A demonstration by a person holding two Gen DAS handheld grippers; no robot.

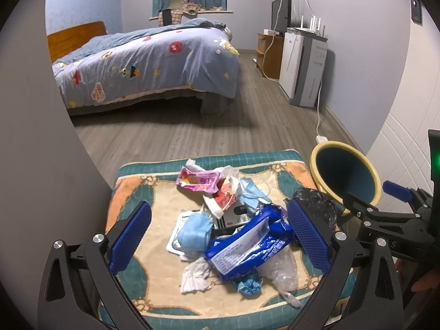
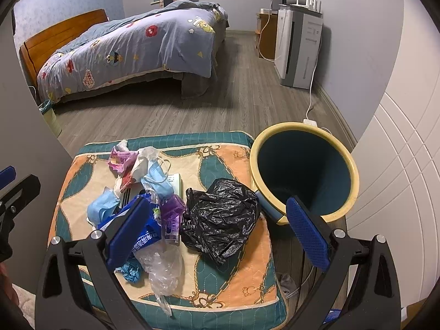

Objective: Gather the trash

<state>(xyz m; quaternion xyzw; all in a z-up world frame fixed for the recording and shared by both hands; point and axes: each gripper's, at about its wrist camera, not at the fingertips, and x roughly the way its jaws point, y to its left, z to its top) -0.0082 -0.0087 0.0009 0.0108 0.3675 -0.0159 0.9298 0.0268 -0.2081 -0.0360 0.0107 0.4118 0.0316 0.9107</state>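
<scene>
Trash [image 1: 236,228] lies in a loose pile on a patterned cushion [image 2: 233,275], which serves as the landmark for all positions below. The pile occupies the left and centre of the cushion and includes a blue wipes packet [image 1: 247,247], blue face masks [image 1: 194,232], a pink wrapper [image 1: 199,180], a white tissue [image 1: 194,276] and a clear plastic bag [image 2: 162,269]. A crumpled black plastic bag [image 2: 220,220] rests on the right half of the cushion, just beside the pile. A bin [image 2: 304,169] with a cream rim and a dark blue interior stands off the right far corner of the cushion, tilted with its mouth toward the cameras. The left tongs [image 1: 217,236] hang over the near part of the cushion, spread wide around the pile, gripping nothing. The right tongs [image 2: 218,236] are likewise spread wide over the right near part of the cushion, with the black plastic bag between the pads, gripping nothing. A bed [image 1: 154,63] stands well beyond the far edge of the cushion.
</scene>
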